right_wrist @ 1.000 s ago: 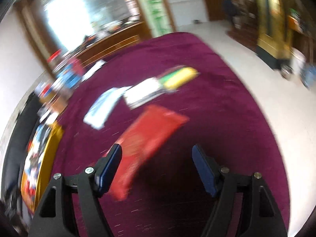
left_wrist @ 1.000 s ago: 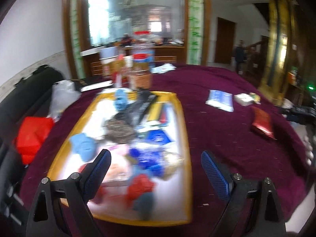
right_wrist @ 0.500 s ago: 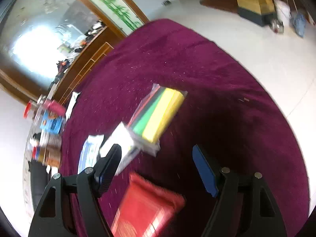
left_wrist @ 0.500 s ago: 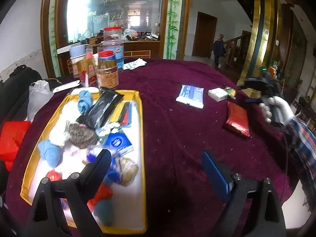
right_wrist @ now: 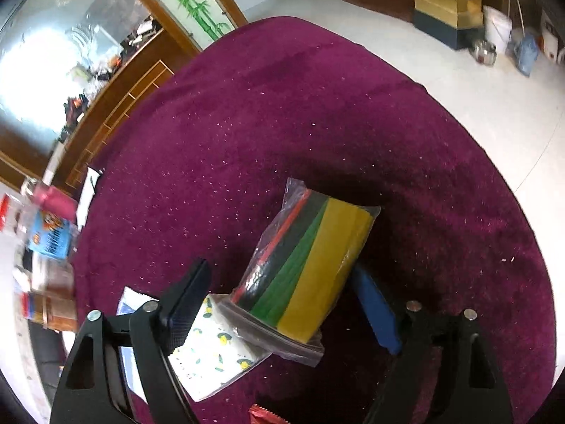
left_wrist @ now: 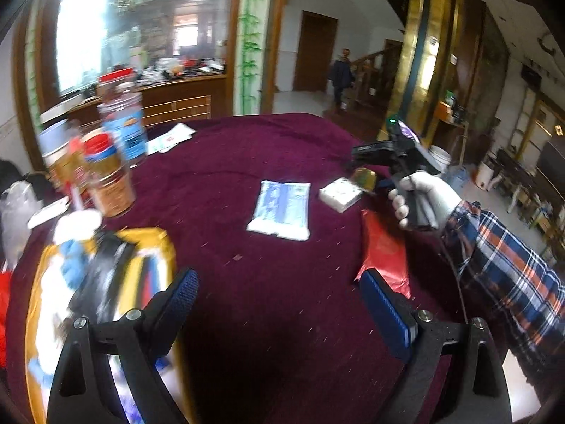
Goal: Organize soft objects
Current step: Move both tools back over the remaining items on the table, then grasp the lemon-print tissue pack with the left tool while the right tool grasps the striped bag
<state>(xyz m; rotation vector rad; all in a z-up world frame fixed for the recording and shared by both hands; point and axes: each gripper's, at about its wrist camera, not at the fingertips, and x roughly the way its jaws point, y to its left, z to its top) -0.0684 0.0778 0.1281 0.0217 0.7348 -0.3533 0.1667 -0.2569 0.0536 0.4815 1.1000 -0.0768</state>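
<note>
My right gripper (right_wrist: 279,304) is open, its jaws on either side of a clear bag of yellow, green and black cloths (right_wrist: 310,272) on the purple tablecloth; whether a pad touches it I cannot tell. A white lemon-print packet (right_wrist: 212,357) lies beside it. In the left wrist view the right gripper (left_wrist: 385,155) hovers over that bag (left_wrist: 365,178), the white packet (left_wrist: 340,194), a blue-white packet (left_wrist: 282,208) and a red pouch (left_wrist: 385,251). My left gripper (left_wrist: 279,300) is open and empty above the cloth.
A yellow-rimmed tray (left_wrist: 166,243) full of small items lies at the left. Jars (left_wrist: 109,173) stand behind it. The round table's edge (right_wrist: 494,162) drops to a pale floor on the right. A red pouch corner (right_wrist: 265,417) shows below.
My right gripper moved forward from the red pouch to the bag of coloured cloths. My left gripper swung right, away from the tray, toward the loose packets.
</note>
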